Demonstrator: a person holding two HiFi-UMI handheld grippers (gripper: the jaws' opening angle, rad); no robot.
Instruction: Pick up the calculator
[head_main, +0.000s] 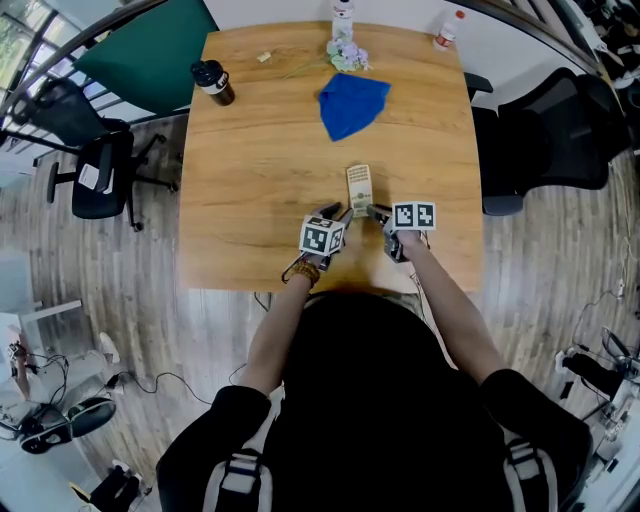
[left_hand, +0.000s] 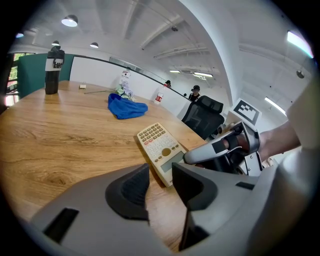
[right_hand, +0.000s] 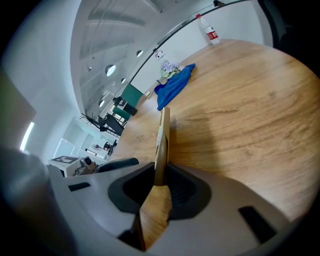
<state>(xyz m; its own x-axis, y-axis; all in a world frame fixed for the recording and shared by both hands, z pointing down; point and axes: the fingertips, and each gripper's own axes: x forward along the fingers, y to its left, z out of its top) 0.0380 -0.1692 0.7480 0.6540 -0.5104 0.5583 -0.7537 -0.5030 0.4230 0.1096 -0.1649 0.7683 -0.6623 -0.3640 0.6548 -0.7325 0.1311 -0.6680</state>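
Right gripper (right_hand: 161, 187): we see its jaws clamped on the near end of the cream, flat plastic calculator with rows of keys (right_hand: 162, 142), which stands edge-on between the pads.
Left gripper (left_hand: 160, 182): jaws wide apart, with only bare tabletop between them; it sits just short of the calculator (left_hand: 159, 147).
Where the calculator is: at the near middle of the light wooden table (head_main: 250, 180), between the two tools and reaching away from us. We cannot tell whether its far end is clear of the wood.
Risk, slipping: the hold is on one short end only. We judge that a quick lift could make the long body swing down and slide out of the pads.
Risk, dragging: if the far end rests on the table, pulling back instead of up would scrape it along.
Risk, collision: the open left gripper is close beside the calculator, and a stray move could knock it askew in the right gripper's hold.
Risk, squeeze: pads set over the display end could press keys or flex the case.
Clear of trouble: the crumpled blue cloth (head_main: 352, 103) lies well apart.
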